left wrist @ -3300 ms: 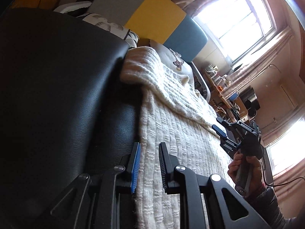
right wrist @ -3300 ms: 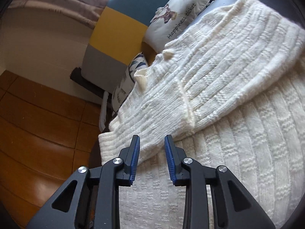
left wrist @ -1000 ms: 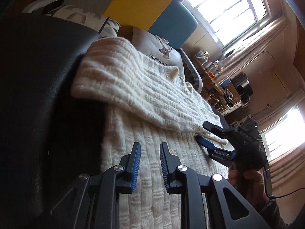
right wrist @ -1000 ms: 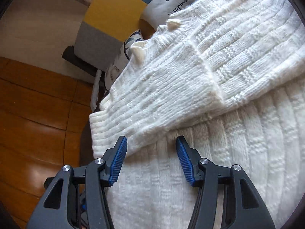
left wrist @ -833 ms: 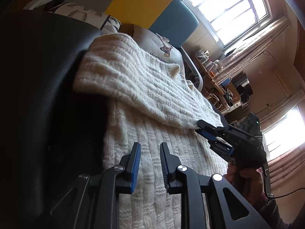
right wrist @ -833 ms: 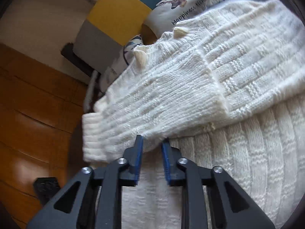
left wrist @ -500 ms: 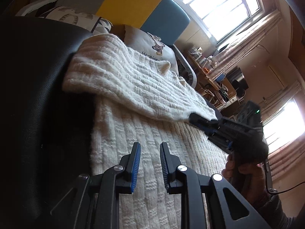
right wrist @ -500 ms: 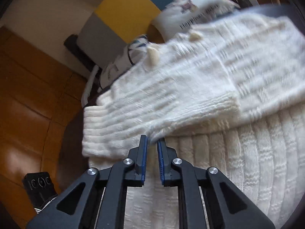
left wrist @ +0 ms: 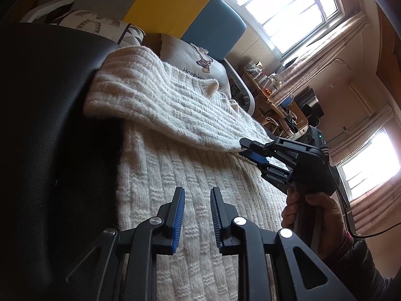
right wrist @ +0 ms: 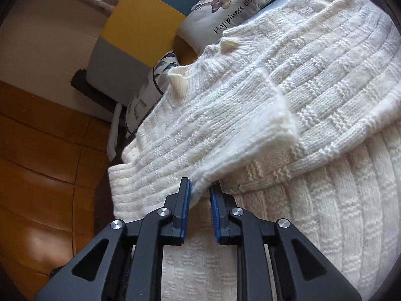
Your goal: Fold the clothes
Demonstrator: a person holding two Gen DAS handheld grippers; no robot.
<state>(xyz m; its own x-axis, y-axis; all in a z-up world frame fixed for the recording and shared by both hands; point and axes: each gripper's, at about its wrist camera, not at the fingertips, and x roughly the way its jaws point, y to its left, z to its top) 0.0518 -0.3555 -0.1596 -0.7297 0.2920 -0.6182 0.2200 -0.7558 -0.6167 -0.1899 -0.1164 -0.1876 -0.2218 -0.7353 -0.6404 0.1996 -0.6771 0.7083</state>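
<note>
A cream knitted sweater [left wrist: 175, 175] lies flat on a black padded surface [left wrist: 50, 125], with both sleeves folded across its body. My left gripper [left wrist: 196, 190] hovers over the sweater's lower body, open, with nothing between its blue pads. My right gripper [right wrist: 200, 188] pinches the near edge of the folded sleeve [right wrist: 225, 125]; the knit is drawn to a point between its tips, and its jaws are opening slightly. In the left wrist view the right gripper [left wrist: 246, 148] meets the sleeve [left wrist: 163, 105] at the sweater's right side, held by a hand [left wrist: 323, 215].
A printed pillow [right wrist: 225, 7] and a grey, yellow and blue cushion [left wrist: 170, 2] lie beyond the sweater's collar. Wooden floor [right wrist: 37, 150] drops off past the surface's edge. A cluttered desk [left wrist: 270, 92] stands under the windows.
The right gripper's jaws went from wide open to closed on the folded sleeve's edge and lifted it a little. The left gripper stayed over the sweater's body.
</note>
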